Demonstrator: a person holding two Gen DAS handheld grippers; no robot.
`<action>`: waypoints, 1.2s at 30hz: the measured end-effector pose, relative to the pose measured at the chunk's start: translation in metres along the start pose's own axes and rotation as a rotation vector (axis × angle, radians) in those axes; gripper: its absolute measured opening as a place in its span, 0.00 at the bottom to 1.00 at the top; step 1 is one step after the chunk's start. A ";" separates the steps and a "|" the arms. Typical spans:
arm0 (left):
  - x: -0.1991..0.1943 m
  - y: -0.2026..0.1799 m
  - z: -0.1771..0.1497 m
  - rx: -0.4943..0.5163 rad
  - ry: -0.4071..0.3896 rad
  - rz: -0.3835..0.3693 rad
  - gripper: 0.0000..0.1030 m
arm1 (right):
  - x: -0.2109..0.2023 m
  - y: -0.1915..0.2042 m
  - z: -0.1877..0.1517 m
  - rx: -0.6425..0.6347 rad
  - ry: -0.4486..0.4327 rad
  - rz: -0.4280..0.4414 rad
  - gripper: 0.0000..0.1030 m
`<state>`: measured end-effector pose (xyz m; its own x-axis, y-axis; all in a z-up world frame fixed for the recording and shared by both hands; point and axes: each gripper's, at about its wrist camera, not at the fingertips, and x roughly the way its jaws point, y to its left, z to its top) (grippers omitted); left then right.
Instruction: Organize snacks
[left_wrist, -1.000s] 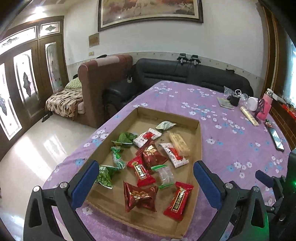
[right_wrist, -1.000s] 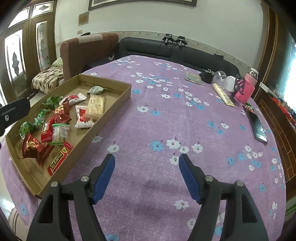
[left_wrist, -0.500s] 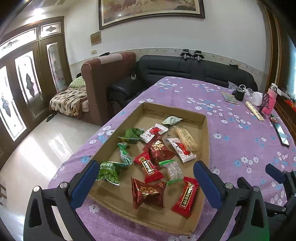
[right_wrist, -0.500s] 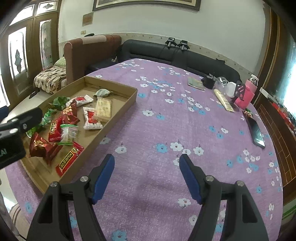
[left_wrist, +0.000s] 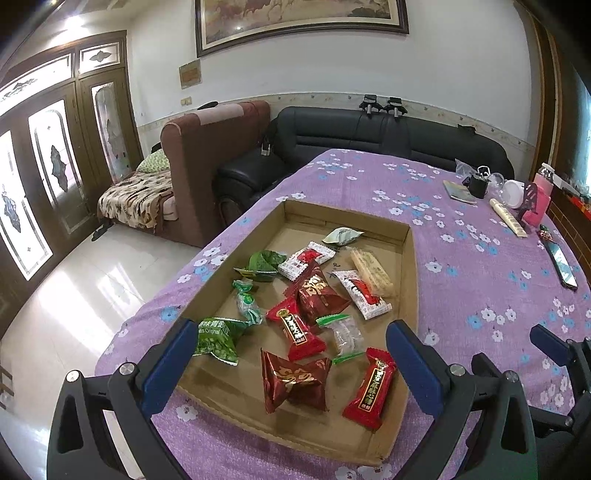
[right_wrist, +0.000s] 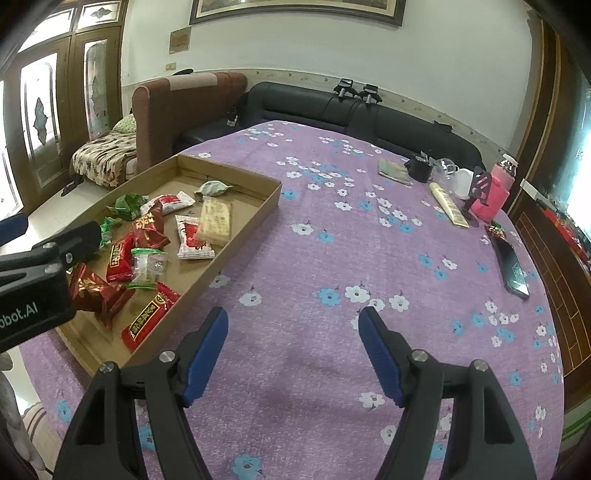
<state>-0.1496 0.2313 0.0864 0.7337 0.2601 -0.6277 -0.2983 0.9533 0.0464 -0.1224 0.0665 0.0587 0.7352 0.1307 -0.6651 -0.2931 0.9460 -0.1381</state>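
A shallow cardboard tray (left_wrist: 410, 280) lies on the purple flowered tablecloth and holds several wrapped snacks: red packets (left_wrist: 295, 380), green packets (left_wrist: 218, 338), a beige bar (left_wrist: 371, 273) and a clear candy (left_wrist: 345, 334). My left gripper (left_wrist: 290, 349) is open and empty, above the tray's near end. My right gripper (right_wrist: 293, 334) is open and empty over bare cloth, right of the tray (right_wrist: 258, 214). The left gripper's body (right_wrist: 33, 277) shows at the right wrist view's left edge.
At the table's far right stand a pink bottle (right_wrist: 496, 188), a black cup (right_wrist: 419, 169), a small book (right_wrist: 393, 171), a beige tube (right_wrist: 448, 205) and a phone (right_wrist: 513, 267). A black sofa (left_wrist: 369, 133) and a brown armchair (left_wrist: 207, 155) stand beyond the table.
Both grippers have drawn back and risen a little, so the tray and the table look farther off. Both stay open and empty. The snacks have not moved.
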 end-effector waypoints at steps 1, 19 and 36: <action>0.001 0.000 -0.001 0.000 0.002 -0.001 1.00 | 0.000 0.000 0.000 0.000 0.000 0.000 0.70; 0.007 0.000 -0.004 -0.003 0.034 -0.006 1.00 | 0.005 0.003 -0.004 0.003 0.008 0.008 0.71; 0.010 -0.001 -0.007 -0.001 0.046 -0.006 1.00 | 0.005 0.002 -0.004 0.003 0.008 0.008 0.71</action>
<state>-0.1462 0.2314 0.0742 0.7071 0.2467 -0.6627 -0.2945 0.9548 0.0411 -0.1216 0.0679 0.0519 0.7276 0.1359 -0.6724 -0.2970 0.9460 -0.1301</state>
